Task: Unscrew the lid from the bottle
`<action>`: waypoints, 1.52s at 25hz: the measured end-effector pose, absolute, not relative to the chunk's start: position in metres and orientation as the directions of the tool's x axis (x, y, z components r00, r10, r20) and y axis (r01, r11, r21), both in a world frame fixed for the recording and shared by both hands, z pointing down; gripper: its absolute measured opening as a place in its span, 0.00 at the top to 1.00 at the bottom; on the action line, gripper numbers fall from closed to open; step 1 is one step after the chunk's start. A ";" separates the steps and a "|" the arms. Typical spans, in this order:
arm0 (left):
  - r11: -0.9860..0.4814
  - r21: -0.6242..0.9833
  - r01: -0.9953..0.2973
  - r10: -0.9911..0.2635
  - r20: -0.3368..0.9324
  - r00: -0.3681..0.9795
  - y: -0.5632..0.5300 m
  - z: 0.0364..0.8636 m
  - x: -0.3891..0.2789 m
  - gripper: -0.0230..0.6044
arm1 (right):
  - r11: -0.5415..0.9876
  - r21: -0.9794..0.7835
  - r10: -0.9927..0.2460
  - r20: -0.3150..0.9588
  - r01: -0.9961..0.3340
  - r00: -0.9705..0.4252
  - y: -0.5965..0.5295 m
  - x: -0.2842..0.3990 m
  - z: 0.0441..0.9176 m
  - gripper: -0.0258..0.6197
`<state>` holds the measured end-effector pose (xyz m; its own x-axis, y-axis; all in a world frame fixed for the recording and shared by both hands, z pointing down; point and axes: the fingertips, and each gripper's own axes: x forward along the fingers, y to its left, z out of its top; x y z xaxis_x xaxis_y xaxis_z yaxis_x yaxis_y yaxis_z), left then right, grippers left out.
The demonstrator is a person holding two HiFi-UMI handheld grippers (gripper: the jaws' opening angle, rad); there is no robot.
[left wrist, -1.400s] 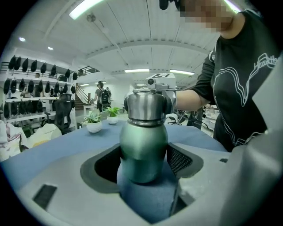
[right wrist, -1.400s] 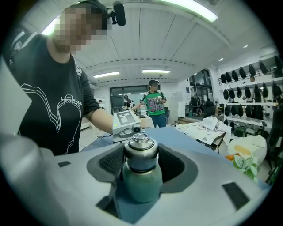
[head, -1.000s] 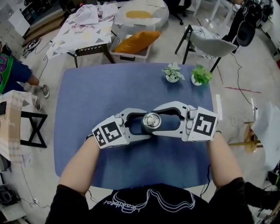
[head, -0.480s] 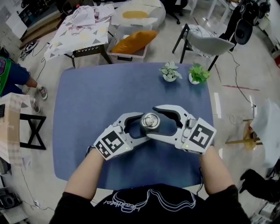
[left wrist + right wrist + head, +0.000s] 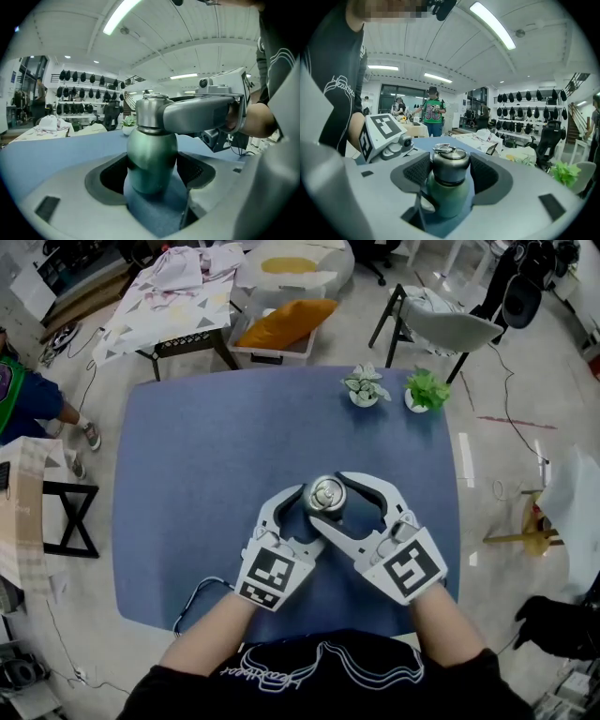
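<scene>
Bottle point(image 5: 152, 157) stood upright on the blue table point(image 5: 197, 456), near the person's edge and about midway across it, its green body topped by a silver lid point(image 5: 450, 163) with a small ring on top. Both grippers met at it from the person's side.

The left gripper point(image 5: 152, 176) was clamped on the green body, low down, with a dark pad pressed against each flank of the bottle.

The right gripper point(image 5: 450, 172) reached in higher, with the lid standing between its jaws. Those jaws were closing on the lid. The pads lay just beside the lid's sides, and a thin gap seemed to remain on at least one side, though the wide-angle view made that hard to judge.

From the head view the right gripper's fingers crossed over the left one's, and the lid's round top showed between them. Each gripper's marker cube faced up towards the camera.

Two small potted plants point(image 5: 364, 390) point(image 5: 427, 392) stood side by side at the table's far edge, well apart from the bottle.
</scene>
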<state>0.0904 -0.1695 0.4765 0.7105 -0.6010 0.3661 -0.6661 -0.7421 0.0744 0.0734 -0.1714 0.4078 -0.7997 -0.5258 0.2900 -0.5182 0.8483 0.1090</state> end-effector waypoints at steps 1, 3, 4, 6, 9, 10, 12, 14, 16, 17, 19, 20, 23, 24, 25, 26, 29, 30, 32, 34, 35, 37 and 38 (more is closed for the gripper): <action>-0.728 0.075 -0.682 -0.617 0.364 0.698 -0.169 0.477 0.090 0.44 | 0.841 0.118 -0.538 0.291 -0.528 -0.791 -0.172 0.074 0.408 0.54; -0.709 0.078 -0.701 -0.635 0.363 0.682 -0.169 0.477 0.091 0.44 | 0.831 0.130 -0.554 0.285 -0.541 -0.782 -0.173 0.074 0.407 0.56; -0.704 0.079 -0.706 -0.638 0.364 0.678 -0.169 0.477 0.091 0.44 | 0.830 0.131 -0.555 0.282 -0.542 -0.782 -0.173 0.073 0.407 0.57; -0.700 0.080 -0.710 -0.641 0.366 0.674 -0.169 0.477 0.090 0.44 | 0.833 0.130 -0.551 0.283 -0.537 -0.785 -0.173 0.073 0.407 0.57; -0.704 0.075 -0.706 -0.639 0.368 0.676 -0.169 0.477 0.090 0.44 | 0.840 0.125 -0.540 0.282 -0.528 -0.793 -0.173 0.073 0.408 0.57; -0.707 0.073 -0.704 -0.637 0.367 0.678 -0.169 0.477 0.090 0.44 | 0.843 0.123 -0.535 0.280 -0.523 -0.797 -0.173 0.073 0.408 0.57; -0.715 0.071 -0.696 -0.632 0.360 0.686 -0.169 0.477 0.091 0.44 | 0.851 0.118 -0.524 0.278 -0.513 -0.805 -0.173 0.074 0.408 0.57; -0.728 0.067 -0.682 -0.622 0.353 0.698 -0.169 0.477 0.091 0.44 | 0.859 0.115 -0.510 0.278 -0.499 -0.814 -0.174 0.074 0.408 0.57; -0.746 0.064 -0.663 -0.606 0.349 0.715 -0.169 0.477 0.091 0.44 | 0.871 0.114 -0.489 0.279 -0.477 -0.827 -0.173 0.073 0.407 0.57; -0.756 0.062 -0.651 -0.595 0.347 0.725 -0.169 0.477 0.091 0.44 | 0.878 0.114 -0.477 0.280 -0.464 -0.833 -0.173 0.073 0.407 0.57; -0.779 0.061 -0.623 -0.571 0.341 0.747 -0.169 0.476 0.090 0.44 | 0.892 0.117 -0.451 0.284 -0.436 -0.846 -0.173 0.071 0.406 0.57; -0.792 0.060 -0.608 -0.557 0.336 0.759 -0.169 0.476 0.090 0.44 | 0.899 0.116 -0.437 0.285 -0.422 -0.853 -0.173 0.070 0.406 0.57; -0.833 0.058 -0.550 -0.506 0.321 0.800 -0.170 0.477 0.090 0.44 | 0.924 0.111 -0.382 0.282 -0.366 -0.880 -0.173 0.069 0.406 0.57; -0.849 0.055 -0.526 -0.483 0.322 0.814 -0.170 0.477 0.090 0.44 | 0.934 0.104 -0.358 0.278 -0.343 -0.891 -0.173 0.069 0.406 0.57; -0.865 0.052 -0.498 -0.456 0.328 0.827 -0.170 0.477 0.090 0.44 | 0.943 0.093 -0.331 0.279 -0.318 -0.901 -0.174 0.070 0.406 0.57; -0.882 0.052 -0.469 -0.427 0.336 0.839 -0.171 0.478 0.091 0.44 | 0.952 0.081 -0.306 0.286 -0.295 -0.908 -0.175 0.071 0.407 0.57; -0.924 0.063 -0.376 -0.331 0.357 0.874 -0.172 0.479 0.089 0.44 | 0.968 0.073 -0.249 0.307 -0.238 -0.918 -0.177 0.071 0.409 0.57; -0.937 0.069 -0.343 -0.298 0.358 0.885 -0.173 0.479 0.088 0.44 | 0.972 0.078 -0.234 0.310 -0.221 -0.921 -0.178 0.071 0.410 0.57; -0.960 0.074 -0.272 -0.229 0.358 0.905 -0.174 0.479 0.087 0.44 | 0.979 0.092 -0.202 0.318 -0.182 -0.926 -0.179 0.070 0.411 0.58; -0.977 0.068 -0.200 -0.162 0.363 0.918 -0.173 0.479 0.086 0.44 | 0.985 0.102 -0.168 0.324 -0.143 -0.931 -0.177 0.069 0.413 0.58; -0.984 0.064 -0.167 -0.133 0.366 0.921 -0.173 0.479 0.086 0.44 | 0.987 0.105 -0.152 0.321 -0.124 -0.935 -0.176 0.068 0.413 0.58; -0.991 0.063 -0.117 -0.085 0.369 0.925 -0.171 0.479 0.084 0.44 | 0.990 0.110 -0.118 0.304 -0.088 -0.945 -0.174 0.066 0.412 0.58; -0.993 0.067 -0.100 -0.068 0.370 0.927 -0.171 0.478 0.084 0.44 | 0.991 0.113 -0.102 0.293 -0.071 -0.951 -0.174 0.066 0.411 0.58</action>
